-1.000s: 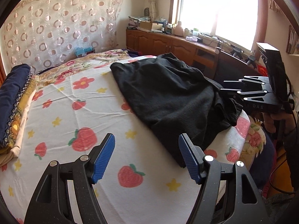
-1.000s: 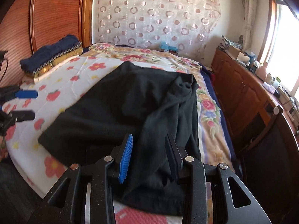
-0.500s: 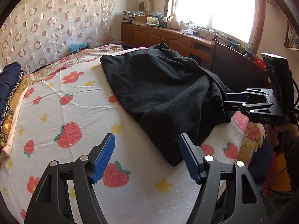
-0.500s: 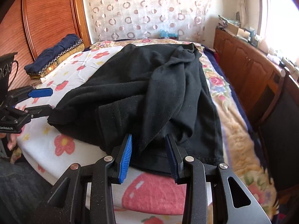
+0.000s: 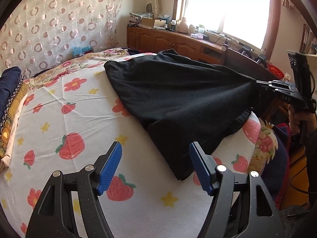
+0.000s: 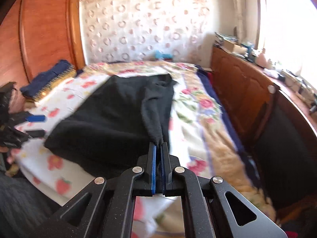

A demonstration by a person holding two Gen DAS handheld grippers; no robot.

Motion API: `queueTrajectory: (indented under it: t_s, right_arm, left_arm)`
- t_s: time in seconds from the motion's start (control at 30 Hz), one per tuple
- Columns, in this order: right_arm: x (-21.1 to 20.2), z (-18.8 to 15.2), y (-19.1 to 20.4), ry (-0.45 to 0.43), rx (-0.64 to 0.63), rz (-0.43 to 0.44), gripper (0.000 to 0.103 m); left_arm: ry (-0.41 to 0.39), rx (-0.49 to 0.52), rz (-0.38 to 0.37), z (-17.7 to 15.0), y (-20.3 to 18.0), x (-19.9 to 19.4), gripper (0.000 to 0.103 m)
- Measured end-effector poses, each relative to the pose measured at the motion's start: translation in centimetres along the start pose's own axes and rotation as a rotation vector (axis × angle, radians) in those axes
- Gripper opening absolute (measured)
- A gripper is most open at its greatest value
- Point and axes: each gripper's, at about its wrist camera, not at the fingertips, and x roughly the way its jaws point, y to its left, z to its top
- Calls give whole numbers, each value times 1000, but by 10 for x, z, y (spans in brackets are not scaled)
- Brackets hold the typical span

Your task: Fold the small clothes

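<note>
The right tongs point(image 6: 158, 145) are pinched tight on one edge of the black cloth point(image 6: 111, 119), and a thin roll of the cloth runs up and away from their blue tips. The rest of the black cloth spreads out ahead of these tongs and to their left, lying on the bed sheet point(image 6: 57, 168) with red strawberries and yellow stars. From the left side, the same right tongs point(image 5: 263, 83) show far off to the right, pulling the black cloth point(image 5: 178, 99) into a point that lifts off the bed. The left tongs point(image 5: 155, 166) are wide open and hold nothing. Their blue pads point(image 5: 111, 165) hang over the bed sheet point(image 5: 59, 107), and the near corner of the black cloth lies just ahead of the right-hand pad, not touching it. The cloth stretches away from there, forward and to the right. Far to the left of the left tongs sits a stack of folded cloths point(image 5: 10, 91), dark blue on top. Farther ahead hangs a curtain with rings point(image 5: 59, 25), and a wooden cabinet point(image 5: 168, 41) stands under the bright window point(image 5: 227, 6).
</note>
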Motion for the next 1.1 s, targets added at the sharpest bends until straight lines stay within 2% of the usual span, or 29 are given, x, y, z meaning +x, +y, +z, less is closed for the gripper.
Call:
queueTrajectory:
  t_s: [0.07, 0.2, 0.23, 0.43, 0.5, 0.53, 0.57, 0.63, 0.77, 0.9, 1.0, 1.07, 1.1]
  right_arm:
    - [3, -7, -8, 29, -21, -45, 4]
    - [12, -15, -14, 66, -4, -32, 4]
    - [15, -13, -11, 66, -2, -23, 4]
    - [15, -6, -5, 57, 20, -3, 4]
    - [16, -7, -5, 55, 22, -5, 4]
    - [19, -8, -2, 56, 23, -3, 4]
    - [21, -9, -1, 55, 21, -4, 4]
    - [28, -10, 2, 57, 22, -1, 4]
    - [32, -9, 2, 61, 28, 0, 4]
    - [28, -8, 2, 62, 25, 13, 4]
    - [25, -5, 7, 57, 24, 8, 11]
    - [24, -2, 13, 43, 16, 9, 26]
    - [22, 0, 17, 34, 7, 14, 30]
  left_arm:
    - [6, 3, -16, 3, -1, 3, 72]
    - [34, -3, -66, 7, -3, 14, 71]
    - [43, -10, -87, 8, -4, 17, 66]
    - [101, -38, -142, 9, -4, 36, 57]
    - [117, -54, -172, 6, -4, 39, 47]
    - [122, -55, -186, 4, -5, 39, 37]
    - [125, -51, -192, 4, -7, 38, 23]
    - [120, -32, -186, 3, -13, 32, 8]
    - [91, -1, -162, 3, -23, 8, 7]
    - [97, -7, -155, 3, -20, 8, 7]
    - [61, -8, -168, 9, -19, 4, 5]
    - [24, -9, -181, 20, -19, -4, 5]
    - [7, -14, -186, 25, -18, -8, 5]
